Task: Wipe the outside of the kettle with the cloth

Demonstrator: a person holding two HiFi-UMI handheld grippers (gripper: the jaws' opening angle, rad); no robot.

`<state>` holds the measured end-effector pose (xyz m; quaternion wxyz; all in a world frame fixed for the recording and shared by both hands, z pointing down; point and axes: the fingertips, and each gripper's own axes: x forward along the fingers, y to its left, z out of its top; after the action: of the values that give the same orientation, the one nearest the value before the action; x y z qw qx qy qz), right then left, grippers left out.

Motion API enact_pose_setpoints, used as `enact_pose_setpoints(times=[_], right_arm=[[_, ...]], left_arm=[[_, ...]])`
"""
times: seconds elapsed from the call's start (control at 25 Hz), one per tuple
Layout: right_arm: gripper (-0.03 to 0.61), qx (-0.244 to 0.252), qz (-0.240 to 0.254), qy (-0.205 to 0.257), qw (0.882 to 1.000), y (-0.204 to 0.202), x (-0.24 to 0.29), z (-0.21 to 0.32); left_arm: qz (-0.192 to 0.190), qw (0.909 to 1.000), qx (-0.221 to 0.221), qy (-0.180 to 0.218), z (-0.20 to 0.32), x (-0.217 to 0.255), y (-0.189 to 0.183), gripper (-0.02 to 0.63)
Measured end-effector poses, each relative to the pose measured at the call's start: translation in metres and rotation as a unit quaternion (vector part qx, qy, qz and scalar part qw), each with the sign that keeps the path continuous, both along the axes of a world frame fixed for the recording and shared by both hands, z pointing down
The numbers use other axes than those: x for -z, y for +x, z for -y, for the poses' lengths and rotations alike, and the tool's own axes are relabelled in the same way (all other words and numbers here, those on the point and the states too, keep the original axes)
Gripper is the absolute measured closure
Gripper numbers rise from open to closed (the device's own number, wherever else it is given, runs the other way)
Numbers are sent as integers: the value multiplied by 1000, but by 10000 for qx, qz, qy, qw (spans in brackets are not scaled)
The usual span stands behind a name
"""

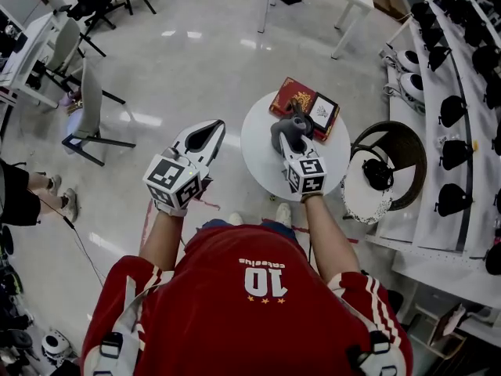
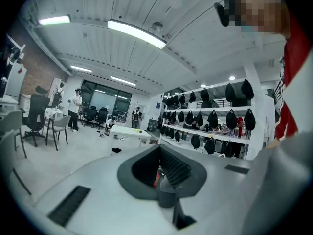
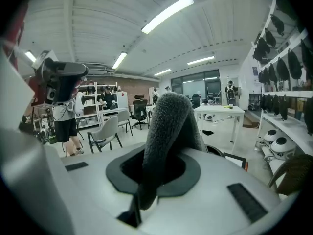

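A dark grey fluffy cloth (image 1: 286,126) (image 3: 171,121) stands up out of my right gripper (image 1: 292,134) (image 3: 164,166), which is shut on it. That gripper hovers over a small round white table (image 1: 260,153). My left gripper (image 1: 210,129) (image 2: 161,176) is held in the air left of the table, over the floor, its jaws closed together with nothing in them. No kettle shows in any view.
On the table's far side lie a red patterned box (image 1: 291,95) and a small framed card (image 1: 323,110). A round dark basket (image 1: 407,143) and long shelves of black items (image 1: 462,108) run along the right. A grey chair (image 1: 90,108) stands left.
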<state>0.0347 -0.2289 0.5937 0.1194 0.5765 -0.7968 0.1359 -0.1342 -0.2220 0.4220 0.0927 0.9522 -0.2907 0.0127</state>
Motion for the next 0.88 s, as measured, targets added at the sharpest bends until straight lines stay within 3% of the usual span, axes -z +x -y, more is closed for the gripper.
enact_pose_setpoints(times=[0.48, 0.88], right_arm=[[529, 215, 52, 177, 9996, 13, 22, 36], [529, 110, 62, 582, 9982, 77, 63, 40]], left_arm=[[-35, 9990, 452, -5, 19, 4, -3, 604], [-89, 9986, 509, 82, 13, 17, 47, 604]])
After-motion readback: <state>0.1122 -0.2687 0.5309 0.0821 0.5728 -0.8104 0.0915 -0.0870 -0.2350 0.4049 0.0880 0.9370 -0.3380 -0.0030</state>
